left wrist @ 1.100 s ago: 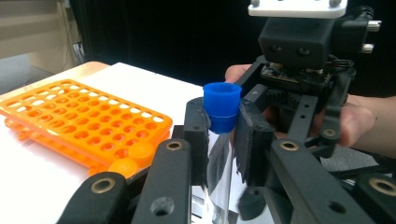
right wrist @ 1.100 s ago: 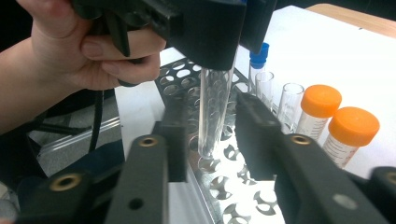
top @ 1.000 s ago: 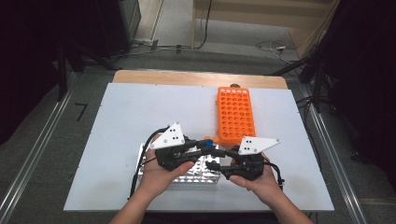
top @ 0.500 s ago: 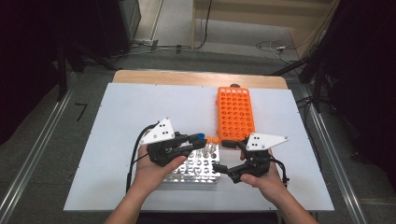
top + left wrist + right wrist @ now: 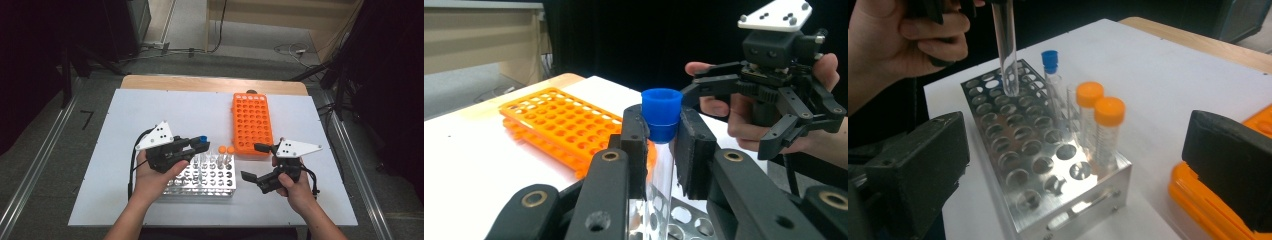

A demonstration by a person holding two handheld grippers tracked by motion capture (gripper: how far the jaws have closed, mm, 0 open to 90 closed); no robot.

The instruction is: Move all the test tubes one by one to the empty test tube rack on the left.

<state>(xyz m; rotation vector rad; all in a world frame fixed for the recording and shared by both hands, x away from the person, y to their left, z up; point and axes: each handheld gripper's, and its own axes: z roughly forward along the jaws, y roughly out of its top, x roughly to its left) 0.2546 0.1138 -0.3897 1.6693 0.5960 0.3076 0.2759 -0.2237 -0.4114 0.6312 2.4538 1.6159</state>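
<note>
The tube (image 5: 659, 165), clear with a blue cap (image 5: 662, 114), is clenched just under that cap by the left hand-held gripper (image 5: 196, 145). In the left gripper view its lower end is cut off by the frame, and the jaws cover its sides. In the right gripper view the upper part is hidden behind the left hand (image 5: 903, 45), and the clear wall is hard to trace against the rack. It hangs above the metal rack (image 5: 202, 176), its long axis upright, cap up, rounded bottom pointing down over the holes at the rack's far end in the right gripper view, not seated. The right hand-held gripper (image 5: 257, 161) has just been opening; its jaws stand wide apart with nothing between them, off the rack's right end. A second blue-capped tube (image 5: 1050, 82) and two orange-capped tubes (image 5: 1098, 125) stand in the rack. An orange rack (image 5: 251, 121) lies further back to the right. The counter (image 5: 150, 110) is white with a wooden far edge; behind it are a grey floor, cables and dark surroundings.
</note>
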